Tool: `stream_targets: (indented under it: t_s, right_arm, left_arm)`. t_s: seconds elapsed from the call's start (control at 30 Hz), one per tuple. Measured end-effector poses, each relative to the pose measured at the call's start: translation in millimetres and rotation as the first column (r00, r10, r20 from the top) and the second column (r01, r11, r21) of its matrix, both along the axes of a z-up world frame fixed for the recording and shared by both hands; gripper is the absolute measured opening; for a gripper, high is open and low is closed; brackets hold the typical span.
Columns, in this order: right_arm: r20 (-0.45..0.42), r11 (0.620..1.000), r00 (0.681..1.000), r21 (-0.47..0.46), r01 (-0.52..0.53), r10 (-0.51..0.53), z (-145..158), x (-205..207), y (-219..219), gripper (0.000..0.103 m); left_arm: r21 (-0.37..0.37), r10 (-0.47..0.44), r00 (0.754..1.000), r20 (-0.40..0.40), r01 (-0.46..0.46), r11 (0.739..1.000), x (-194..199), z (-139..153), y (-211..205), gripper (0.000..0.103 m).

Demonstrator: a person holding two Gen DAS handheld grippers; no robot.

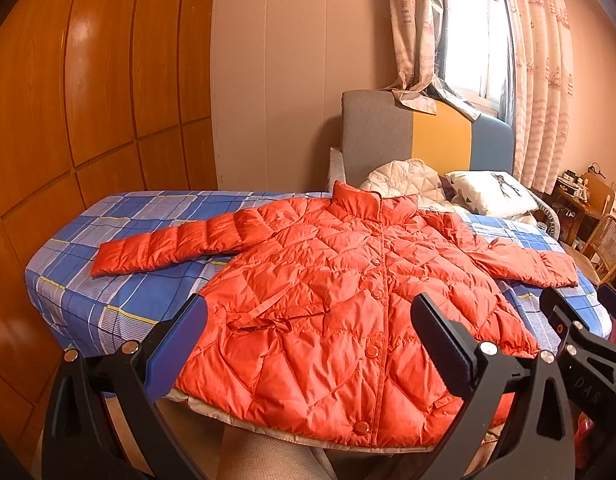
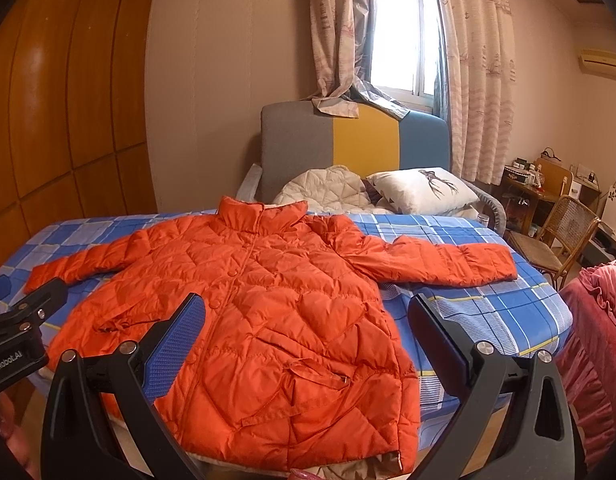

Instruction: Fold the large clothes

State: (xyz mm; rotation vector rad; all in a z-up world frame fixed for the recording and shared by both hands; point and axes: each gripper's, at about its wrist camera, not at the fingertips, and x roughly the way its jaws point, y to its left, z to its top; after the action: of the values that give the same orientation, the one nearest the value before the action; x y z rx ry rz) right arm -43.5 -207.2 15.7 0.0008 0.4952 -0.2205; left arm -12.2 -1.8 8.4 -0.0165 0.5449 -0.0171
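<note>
Orange jacket (image 1: pixel 328 300) flat on bed (image 1: pixel 119 304), frame centre; left gripper (image 1: pixel 308 336) and right gripper (image 2: pixel 303 332) spread wide, empty, hovering above hem.

Shiny quilted jacket (image 1: pixel 328 300) on a checked cotton sheet (image 1: pixel 87 304), glossy wood wardrobe (image 1: pixel 87 80) behind, matt fabric headboard (image 1: pixel 376 136)

The jacket (image 1: pixel 328 300) lies spread on the bed (image 1: pixel 79 300), pillow (image 1: pixel 492 194) behind it.
</note>
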Motion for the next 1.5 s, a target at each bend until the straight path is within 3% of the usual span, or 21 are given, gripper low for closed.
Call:
stream_targets:
  t_s: [0.57, 0.67, 0.77, 0.87, 1.03, 1.13, 1.3, 1.5]
  right_arm:
    - [-0.002, 1.000, 1.000, 0.002, -0.003, 0.003, -2.8, 0.3, -0.4, 0.100]
    - [-0.016, 1.000, 1.000, 0.013, 0.001, -0.001, -5.3, 4.2, -4.3, 0.100]
    - [-0.054, 0.999, 0.999, 0.045, 0.008, -0.005, -9.8, 14.4, -16.9, 0.100]
    - [-0.127, 0.995, 0.992, 0.100, 0.029, -0.016, -20.9, 36.3, -40.5, 0.100]
    - [-0.152, 0.992, 0.986, 0.100, 0.083, -0.067, -36.1, 59.5, -76.5, 0.100]
    - [-0.189, 0.982, 0.981, 0.167, 0.083, -0.051, -49.2, 78.6, -103.8, 0.100]
    - [-0.252, 0.962, 0.963, 0.225, 0.156, -0.098, -75.2, 109.5, -161.1, 0.100]
    - [-0.297, 0.889, 0.933, 0.342, 0.303, -0.204, -99.4, 142.1, -252.4, 0.100]
  left_arm:
    - [-0.005, 0.001, 1.000, -0.014, -0.001, 1.000, 2.9, -1.9, 2.1, 0.101]
    - [-0.009, -0.010, 0.999, -0.039, 0.010, 1.000, 8.2, -6.1, 2.8, 0.101]
    - [-0.041, -0.052, 0.992, -0.114, 0.048, 0.998, 21.3, -17.1, 6.1, 0.101]
    - [-0.100, -0.062, 0.975, -0.212, 0.042, 0.994, 40.3, -36.7, 17.0, 0.101]
    - [-0.114, 0.019, 0.959, -0.282, -0.054, 0.992, 63.6, -68.7, 36.2, 0.101]
    - [-0.145, 0.032, 0.947, -0.321, -0.083, 0.986, 81.2, -84.8, 47.0, 0.101]
    - [-0.086, 0.083, 0.934, -0.348, -0.120, 0.989, 111.1, -98.7, 49.9, 0.101]
    - [-0.016, 0.124, 0.920, -0.372, -0.140, 0.990, 147.6, -112.5, 50.8, 0.101]
